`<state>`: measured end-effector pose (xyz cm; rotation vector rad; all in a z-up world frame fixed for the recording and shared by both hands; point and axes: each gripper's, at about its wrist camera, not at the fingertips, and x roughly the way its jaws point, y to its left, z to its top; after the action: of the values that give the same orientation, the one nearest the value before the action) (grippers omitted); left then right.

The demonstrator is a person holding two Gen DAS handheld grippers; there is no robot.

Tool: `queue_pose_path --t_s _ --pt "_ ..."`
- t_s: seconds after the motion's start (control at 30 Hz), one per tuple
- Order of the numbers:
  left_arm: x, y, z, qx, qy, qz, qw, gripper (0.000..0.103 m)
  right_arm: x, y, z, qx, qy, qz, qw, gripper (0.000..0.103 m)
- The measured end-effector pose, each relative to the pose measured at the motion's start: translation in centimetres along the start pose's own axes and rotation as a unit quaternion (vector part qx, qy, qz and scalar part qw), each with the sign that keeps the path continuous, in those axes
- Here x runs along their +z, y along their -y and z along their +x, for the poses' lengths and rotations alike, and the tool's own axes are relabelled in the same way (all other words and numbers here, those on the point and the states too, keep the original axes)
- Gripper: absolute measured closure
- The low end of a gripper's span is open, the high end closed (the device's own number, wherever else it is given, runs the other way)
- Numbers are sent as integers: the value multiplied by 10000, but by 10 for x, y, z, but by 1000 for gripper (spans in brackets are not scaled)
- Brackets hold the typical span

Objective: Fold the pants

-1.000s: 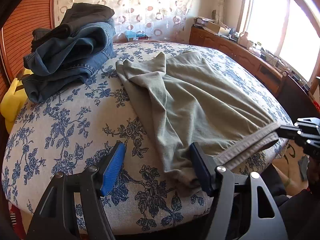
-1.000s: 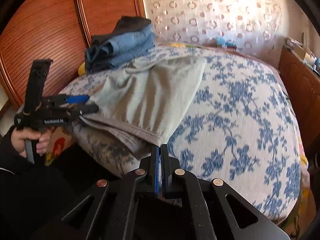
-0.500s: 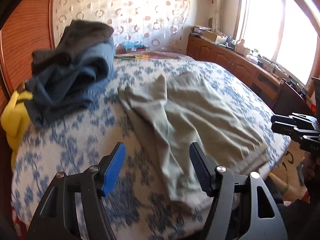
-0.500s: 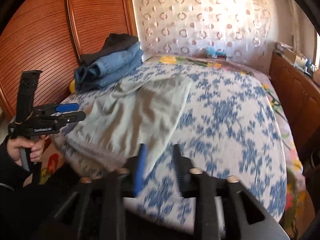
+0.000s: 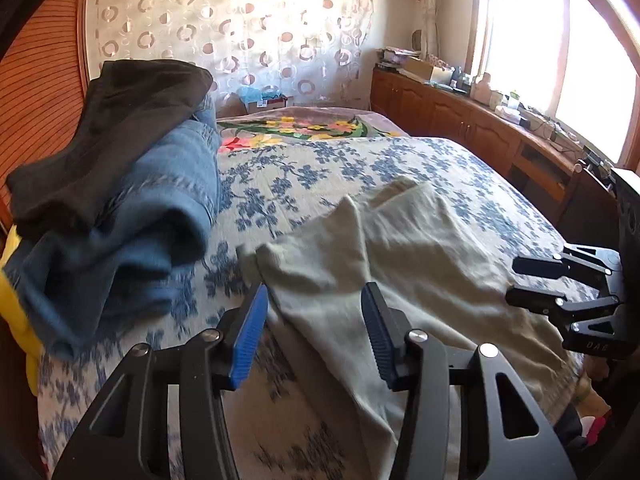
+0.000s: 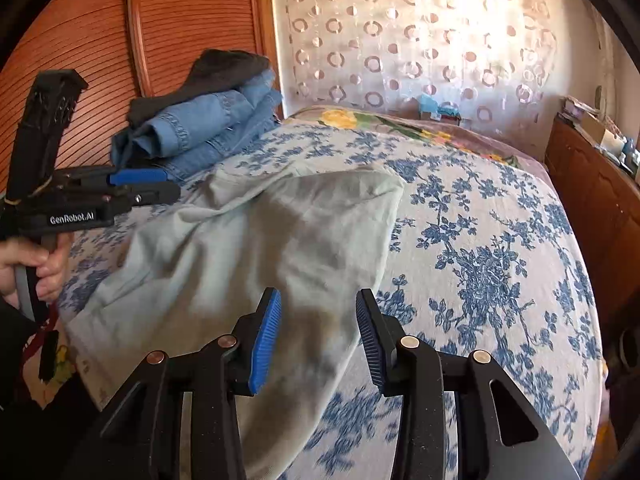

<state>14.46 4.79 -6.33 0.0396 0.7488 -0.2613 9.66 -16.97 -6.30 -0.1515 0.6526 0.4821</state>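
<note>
Pale green pants (image 5: 420, 264) lie folded lengthwise on the blue-flowered bed (image 5: 304, 176), waistband end at the near edge. They also show in the right wrist view (image 6: 248, 248). My left gripper (image 5: 314, 332) is open and empty, above the pants' left edge. My right gripper (image 6: 316, 340) is open and empty, above the pants' near right part. The right gripper shows in the left wrist view (image 5: 536, 284), and the left gripper in the right wrist view (image 6: 156, 188).
A pile of blue jeans (image 5: 132, 216) with a dark garment (image 5: 108, 140) on top sits at the bed's left by the wooden headboard (image 6: 120, 40). A yellow thing (image 5: 20, 320) lies beside it. A wooden cabinet (image 5: 480, 132) runs under the window.
My right gripper opened and let go of the pants' waistband. Both grippers rose and moved forward over the pants.
</note>
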Motion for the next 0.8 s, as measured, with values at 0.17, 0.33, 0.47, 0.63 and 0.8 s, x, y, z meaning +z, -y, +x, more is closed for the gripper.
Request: queue_pose_path --t_s 0.17,0.33,0.47,0.63,0.8 --pt "10 -4 23 95 -166 75 9998 68 3 4 19 -78 -162 127 9998 62" --pt "16 -10 47 350 -422 123 9984 68 1 5 20 19 -149 144 9998 62" --pt "16 -13 59 322 -575 153 9977 68 -1 4 17 21 -88 135 9999 62" --pt "18 -14 59 345 -499 182 9980 90 -4 4 17 9 -48 81 10000 62" --pt "23 -21 45 547 -182 149 9982 98 -5 4 17 21 -61 91 9999 62"
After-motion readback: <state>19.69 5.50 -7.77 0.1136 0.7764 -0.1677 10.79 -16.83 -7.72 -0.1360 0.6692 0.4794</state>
